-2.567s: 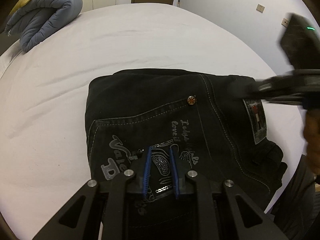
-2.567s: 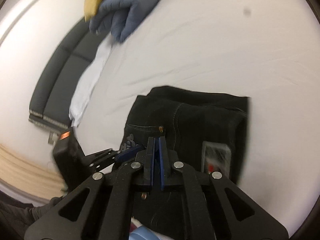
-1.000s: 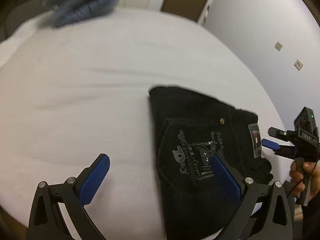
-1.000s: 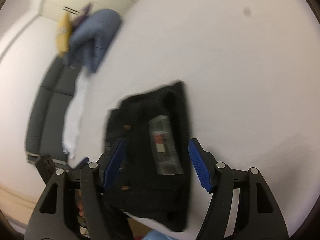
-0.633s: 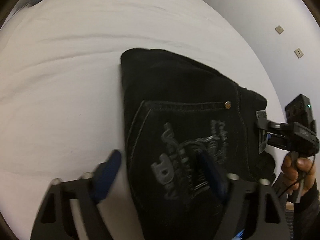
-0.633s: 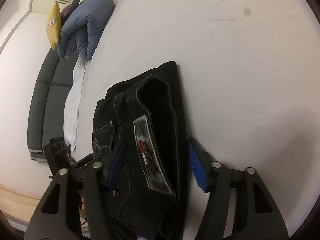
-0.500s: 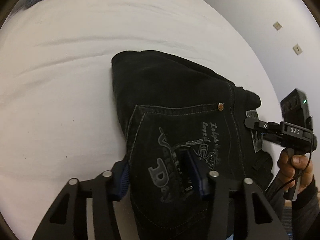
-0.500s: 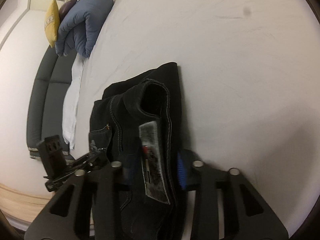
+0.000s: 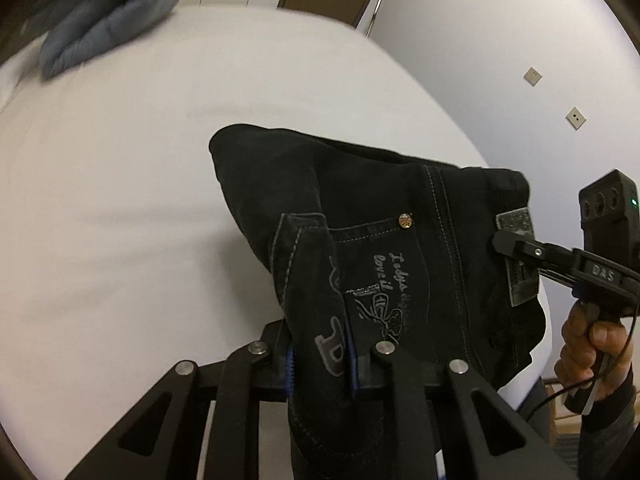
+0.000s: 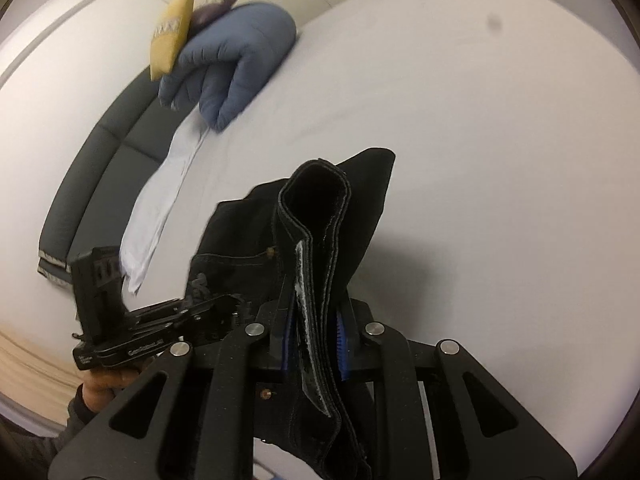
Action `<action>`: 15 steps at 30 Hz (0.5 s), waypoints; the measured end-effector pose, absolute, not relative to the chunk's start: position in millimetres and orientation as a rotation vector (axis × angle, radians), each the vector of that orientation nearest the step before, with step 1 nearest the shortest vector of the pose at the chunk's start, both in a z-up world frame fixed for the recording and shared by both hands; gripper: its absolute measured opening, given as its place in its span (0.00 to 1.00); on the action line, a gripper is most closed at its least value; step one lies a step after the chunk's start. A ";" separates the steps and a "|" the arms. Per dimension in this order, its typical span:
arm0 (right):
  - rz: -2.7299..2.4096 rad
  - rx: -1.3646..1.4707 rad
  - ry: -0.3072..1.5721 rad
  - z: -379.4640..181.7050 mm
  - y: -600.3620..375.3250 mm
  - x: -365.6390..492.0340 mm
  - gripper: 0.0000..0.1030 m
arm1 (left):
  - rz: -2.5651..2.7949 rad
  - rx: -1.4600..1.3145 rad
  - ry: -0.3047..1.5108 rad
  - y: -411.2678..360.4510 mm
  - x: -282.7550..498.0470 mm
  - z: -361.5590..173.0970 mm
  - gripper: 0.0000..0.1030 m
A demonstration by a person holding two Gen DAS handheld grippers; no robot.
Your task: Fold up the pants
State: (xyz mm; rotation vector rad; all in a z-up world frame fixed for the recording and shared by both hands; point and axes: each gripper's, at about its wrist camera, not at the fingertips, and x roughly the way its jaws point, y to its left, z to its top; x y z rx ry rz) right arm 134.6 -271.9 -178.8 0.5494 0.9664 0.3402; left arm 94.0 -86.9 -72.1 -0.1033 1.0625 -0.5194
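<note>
Folded black pants (image 9: 380, 220) with grey stitching and a printed back pocket hang lifted above a white bed (image 9: 120, 180). My left gripper (image 9: 320, 356) is closing, its blue pads pinching the pocket-side edge of the bundle. My right gripper (image 10: 316, 336) is closing too, its blue pads clamping the stacked waistband layers (image 10: 316, 240) of the pants (image 10: 248, 240). In the left wrist view the right gripper (image 9: 516, 246) reaches in at the waistband patch, held by a hand (image 9: 592, 344). In the right wrist view the left gripper (image 10: 216, 312) sits at the lower left.
A blue quilted duvet (image 10: 236, 64) with a yellow cushion (image 10: 172, 32) lies at the far end of the bed. A dark grey sofa (image 10: 84, 184) and a white cloth (image 10: 160, 208) are beside the bed. A wall with sockets (image 9: 532, 76) is on the right.
Both grippers went from wide open around the pants' edges to clamped on them. The bundle has come up off the bed and now hangs between them.
</note>
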 end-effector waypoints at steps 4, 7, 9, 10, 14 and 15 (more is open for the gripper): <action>0.301 0.553 0.973 -179.9 -298.3 170.6 0.15 | -0.517 -0.058 1.050 -114.1 127.9 -70.8 0.20; 0.253 0.570 1.019 -206.5 -319.8 197.2 0.15 | -0.514 -0.038 1.085 -126.9 147.1 -89.9 0.20; 0.219 0.589 1.069 -232.9 -333.2 209.4 0.16 | -0.504 -0.014 1.116 -126.4 173.6 -110.2 0.20; 0.189 0.598 1.097 -248.5 -338.5 213.2 0.17 | -0.494 -0.006 1.137 -131.4 177.7 -123.9 0.23; 0.175 0.706 1.068 -282.6 -358.3 208.7 0.29 | -0.446 -0.037 1.140 -137.8 182.9 -150.2 0.48; 0.186 0.729 1.050 -284.0 -361.4 205.8 0.31 | -0.430 -0.049 1.130 -135.0 182.2 -152.3 0.53</action>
